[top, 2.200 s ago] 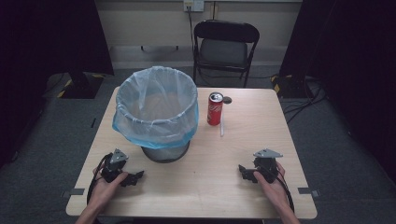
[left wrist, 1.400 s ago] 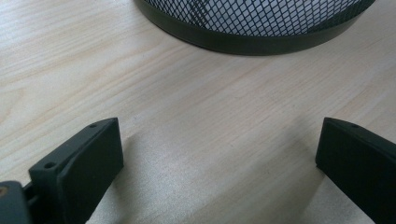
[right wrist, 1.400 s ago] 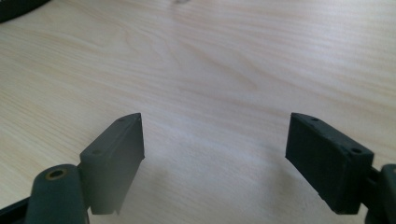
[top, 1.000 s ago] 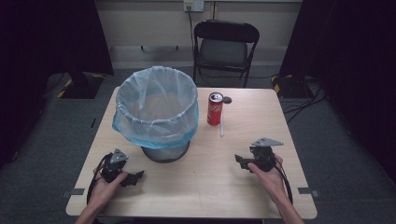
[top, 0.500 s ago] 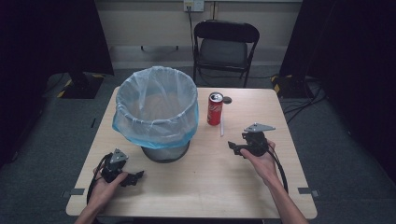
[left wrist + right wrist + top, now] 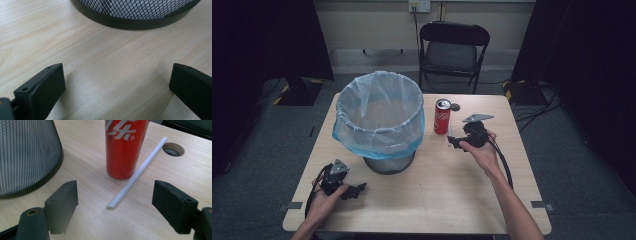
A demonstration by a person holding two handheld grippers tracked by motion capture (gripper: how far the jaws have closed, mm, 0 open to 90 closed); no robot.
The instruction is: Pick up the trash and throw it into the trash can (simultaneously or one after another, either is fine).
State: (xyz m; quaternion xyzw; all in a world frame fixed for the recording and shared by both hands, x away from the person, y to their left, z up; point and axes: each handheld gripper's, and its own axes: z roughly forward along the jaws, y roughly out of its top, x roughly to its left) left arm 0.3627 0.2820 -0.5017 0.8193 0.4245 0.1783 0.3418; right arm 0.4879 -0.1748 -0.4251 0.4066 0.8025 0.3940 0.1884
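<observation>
A red soda can (image 6: 442,116) (image 6: 124,146) stands upright on the wooden table (image 6: 437,200), right of a black mesh waste bin (image 6: 379,120) (image 6: 26,155) lined with a pale blue bag. A white straw (image 6: 138,171) (image 6: 449,135) lies flat just right of the can. My right gripper (image 6: 455,143) (image 6: 113,207) hovers open just before the straw's near end, jaws wide apart with nothing between them. My left gripper (image 6: 357,190) (image 6: 117,87) rests open on the table at the front left, facing the bin's base (image 6: 135,15).
A round cable hole (image 6: 455,107) (image 6: 173,149) sits in the table behind the can. A black folding chair (image 6: 453,47) stands beyond the far edge. Cables trail from both grippers toward the front edge.
My right gripper has moved forward and left from the front right of the table up to the straw and can. The left gripper has stayed put.
</observation>
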